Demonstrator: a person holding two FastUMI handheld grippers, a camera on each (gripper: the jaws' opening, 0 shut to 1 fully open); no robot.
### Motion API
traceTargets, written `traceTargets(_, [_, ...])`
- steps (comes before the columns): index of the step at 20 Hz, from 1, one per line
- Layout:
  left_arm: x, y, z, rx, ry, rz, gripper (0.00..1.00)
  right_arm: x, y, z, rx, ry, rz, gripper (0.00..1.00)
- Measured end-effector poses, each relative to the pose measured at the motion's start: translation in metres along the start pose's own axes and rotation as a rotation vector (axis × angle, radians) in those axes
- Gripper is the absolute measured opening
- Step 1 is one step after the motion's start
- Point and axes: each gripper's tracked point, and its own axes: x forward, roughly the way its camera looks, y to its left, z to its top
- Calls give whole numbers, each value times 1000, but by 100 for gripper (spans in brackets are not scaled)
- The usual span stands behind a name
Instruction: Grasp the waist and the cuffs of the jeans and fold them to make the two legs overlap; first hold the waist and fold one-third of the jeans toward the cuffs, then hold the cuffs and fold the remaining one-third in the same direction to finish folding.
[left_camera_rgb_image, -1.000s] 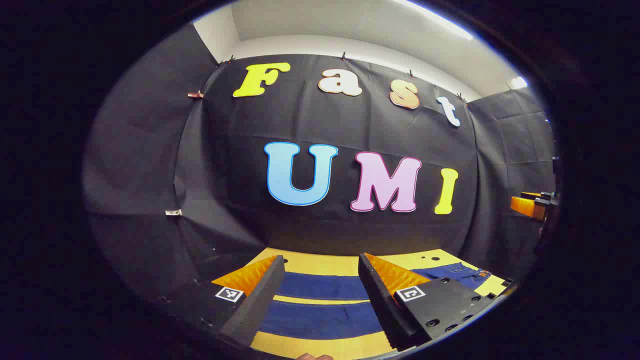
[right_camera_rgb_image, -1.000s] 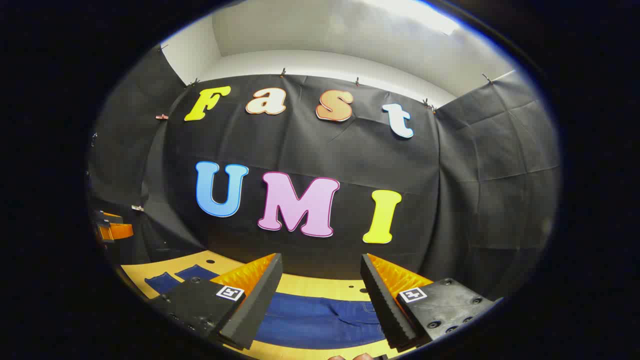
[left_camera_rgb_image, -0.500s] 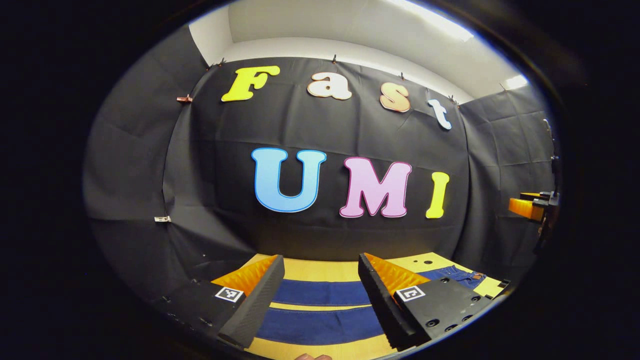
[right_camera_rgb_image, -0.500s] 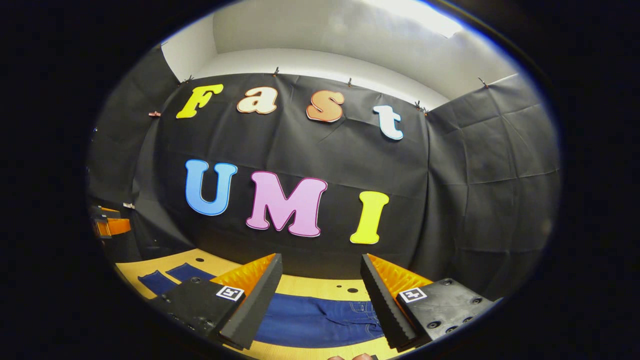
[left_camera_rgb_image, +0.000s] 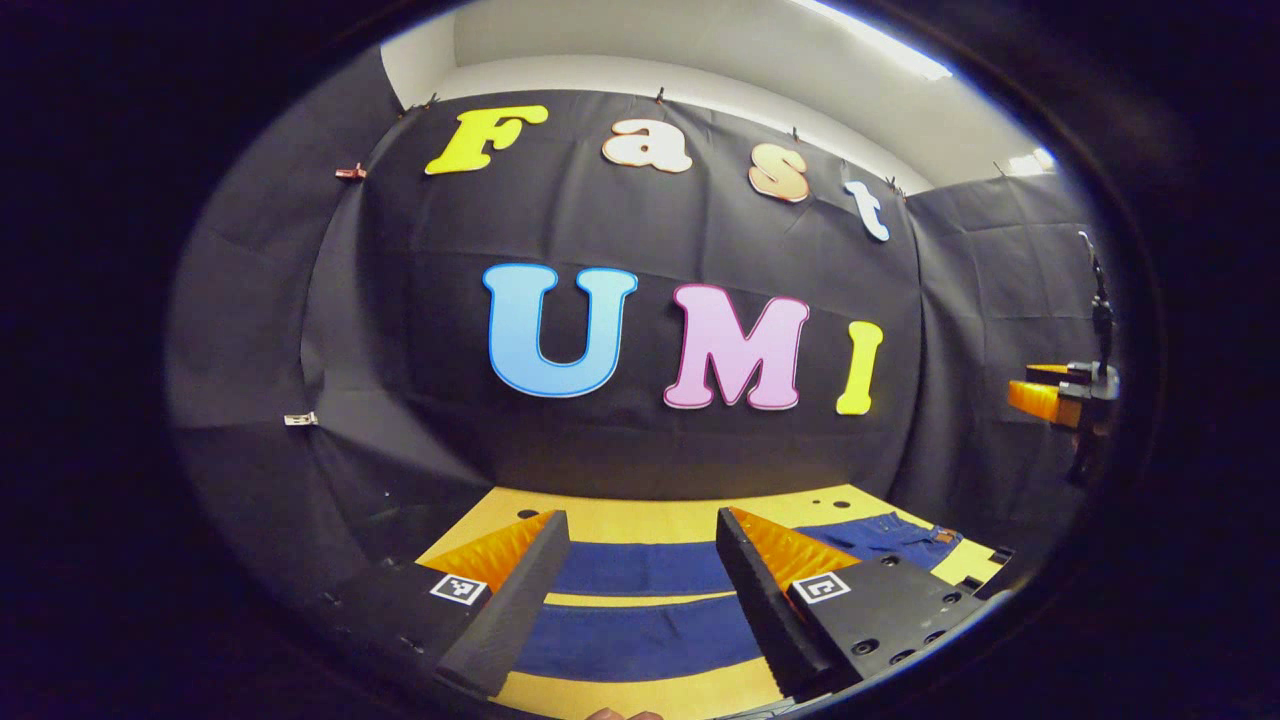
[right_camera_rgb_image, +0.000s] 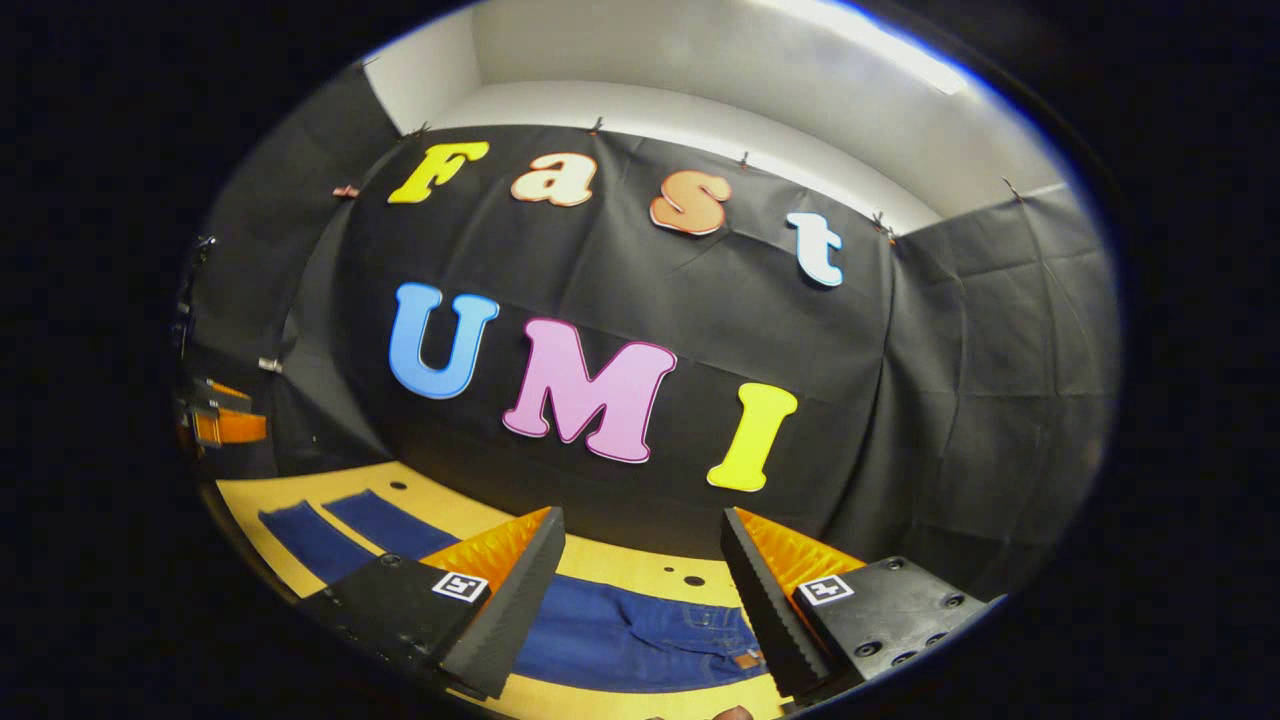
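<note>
Left gripper (left_camera_rgb_image: 640, 560): fingers spread wide apart, nothing between them, touching nothing. It is held above the near part of the table (left_camera_rgb_image: 640, 522), over the leg end of the jeans (left_camera_rgb_image: 640, 635). Seen from the right gripper view, it sits small at the far left edge (right_camera_rgb_image: 222, 420), above the table's left end.

Right gripper (right_camera_rgb_image: 640, 560): fingers likewise wide apart, empty, clear of the cloth. It is held above the waist end of the jeans (right_camera_rgb_image: 640, 635). Seen from the left gripper view, it sits at the far right edge (left_camera_rgb_image: 1060, 395), well above the table.

Jeans: dark blue denim, laid flat and full length across the yellow wooden table (right_camera_rgb_image: 600, 560), waist to the right, cuffs to the left. In the left gripper view the two legs run as parallel bands, one nearer and one farther, with a narrow strip of bare table between them; they do not overlap. The waist (left_camera_rgb_image: 925, 535), with a small tan patch on it, lies at the far right. In the right gripper view the waist section lies directly below and between the fingers, showing stitched seams, a pocket and the tan patch (right_camera_rgb_image: 745, 660). The two cuffs (right_camera_rgb_image: 330, 525) lie side by side at the far left, slightly apart.

Table: small dark round holes (right_camera_rgb_image: 692, 580) in its top beyond the jeans.
</note>
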Motion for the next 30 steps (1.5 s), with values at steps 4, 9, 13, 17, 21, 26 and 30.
traceTargets(4, [5,17,-26,139,108,-128,95,12,19,-34,-119,96,182,96])
traceTargets(9, [33,32,-96,309,365,-322,96,34,33,-129,-246,367,437,96])
traceTargets(13, [38,30,-163,395,655,-537,96,55,35,-201,-284,544,565,96])
traceTargets(17, [37,51,-224,569,885,-676,96,73,45,-257,-245,647,653,97])
traceTargets(21, [41,72,-274,743,1072,-768,96,55,42,-338,-271,857,817,97])
traceTargets(26, [50,83,-303,816,1203,-834,96,27,24,-413,-333,1101,986,97])
traceTargets(30, [64,93,-319,819,1245,-851,96,26,11,-443,-400,1189,1030,97])
